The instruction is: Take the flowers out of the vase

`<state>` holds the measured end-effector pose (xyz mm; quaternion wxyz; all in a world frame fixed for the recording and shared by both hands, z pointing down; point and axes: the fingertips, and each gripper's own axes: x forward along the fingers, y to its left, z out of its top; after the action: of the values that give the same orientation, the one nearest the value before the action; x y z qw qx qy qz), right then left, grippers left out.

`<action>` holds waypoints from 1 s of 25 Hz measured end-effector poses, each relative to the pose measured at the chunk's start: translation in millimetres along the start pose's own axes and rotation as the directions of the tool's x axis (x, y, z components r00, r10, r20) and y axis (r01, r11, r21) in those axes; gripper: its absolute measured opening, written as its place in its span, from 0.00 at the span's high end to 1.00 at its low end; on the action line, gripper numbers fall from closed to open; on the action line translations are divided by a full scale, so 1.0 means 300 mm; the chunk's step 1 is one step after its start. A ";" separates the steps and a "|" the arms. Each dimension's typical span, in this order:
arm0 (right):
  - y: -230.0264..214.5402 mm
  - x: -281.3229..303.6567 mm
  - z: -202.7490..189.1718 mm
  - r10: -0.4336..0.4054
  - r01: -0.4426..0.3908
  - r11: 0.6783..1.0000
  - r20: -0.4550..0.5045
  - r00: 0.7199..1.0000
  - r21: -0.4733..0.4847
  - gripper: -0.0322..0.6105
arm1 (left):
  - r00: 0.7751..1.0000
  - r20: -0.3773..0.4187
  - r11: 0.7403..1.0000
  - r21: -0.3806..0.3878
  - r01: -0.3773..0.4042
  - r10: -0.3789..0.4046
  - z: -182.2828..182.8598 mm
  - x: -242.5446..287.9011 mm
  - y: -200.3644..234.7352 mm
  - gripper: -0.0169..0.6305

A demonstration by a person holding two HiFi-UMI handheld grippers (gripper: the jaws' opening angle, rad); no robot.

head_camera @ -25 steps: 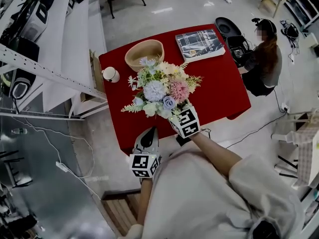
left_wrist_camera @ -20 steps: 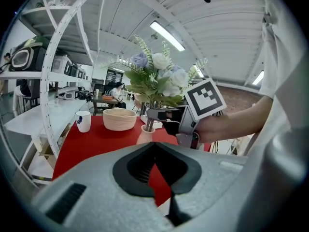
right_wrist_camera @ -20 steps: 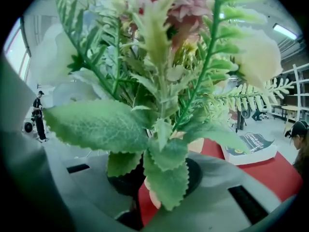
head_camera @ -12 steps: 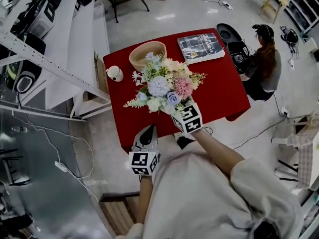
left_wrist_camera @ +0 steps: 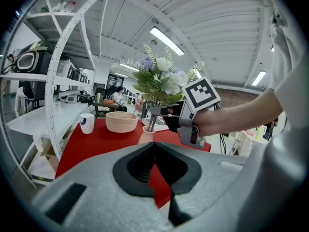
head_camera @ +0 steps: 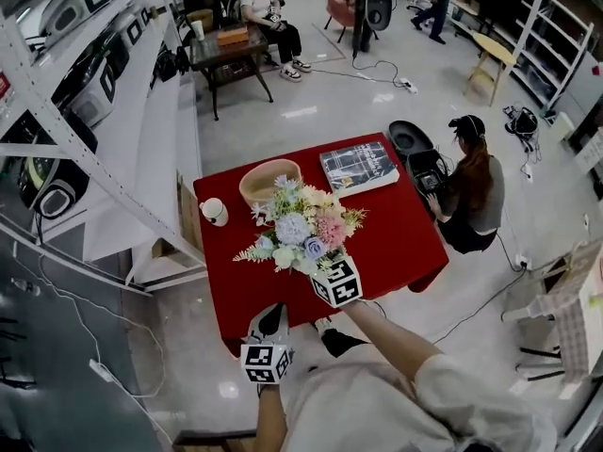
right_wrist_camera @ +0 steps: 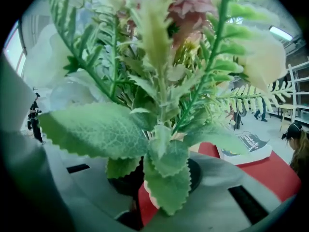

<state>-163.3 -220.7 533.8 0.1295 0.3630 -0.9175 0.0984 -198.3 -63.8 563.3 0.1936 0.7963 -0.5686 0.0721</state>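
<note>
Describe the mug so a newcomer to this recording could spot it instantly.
Find the red table in the middle of the floor. At its edge nearest the white shelving, beside the woven bowl, stands the mug: small, white, the only cup there.

The flowers [head_camera: 301,226] stand in the vase [left_wrist_camera: 146,136] near the middle of the counter [head_camera: 396,243]. Behind them sits a bowl [head_camera: 267,182], with a cup [head_camera: 214,212] to its left and a book [head_camera: 358,168] to its right. The right tool [left_wrist_camera: 152,111] is on the stems just above the vase. The left tool [head_camera: 271,316] is before the counter's near edge
</note>
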 end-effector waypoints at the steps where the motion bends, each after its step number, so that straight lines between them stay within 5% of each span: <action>1: -0.005 -0.004 0.000 -0.004 0.004 1.000 -0.002 1.000 0.007 0.88 | 1.000 0.008 1.000 -0.012 0.002 -0.002 -0.001 0.001 -0.004 0.96; 9: 0.009 -0.038 -0.001 0.043 -0.043 0.999 0.023 0.999 -0.028 0.88 | 0.996 0.054 0.994 -0.091 -0.060 0.065 -0.037 -0.047 -0.041 0.96; 17: -0.035 -0.086 -0.022 0.217 -0.218 0.976 -0.005 0.976 -0.016 0.88 | 0.968 0.111 0.961 -0.186 -0.203 0.226 0.003 -0.015 -0.145 0.96; 25: -0.064 -0.120 -0.003 0.342 -0.342 0.940 0.002 0.940 -0.007 0.88 | 0.941 0.127 0.941 -0.176 -0.289 0.313 0.044 0.050 -0.292 0.96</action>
<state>-124.5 -211.3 525.3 0.1103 0.1979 -0.9671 0.1160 -112.9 -57.6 536.4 0.1973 0.6855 -0.7008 -0.0046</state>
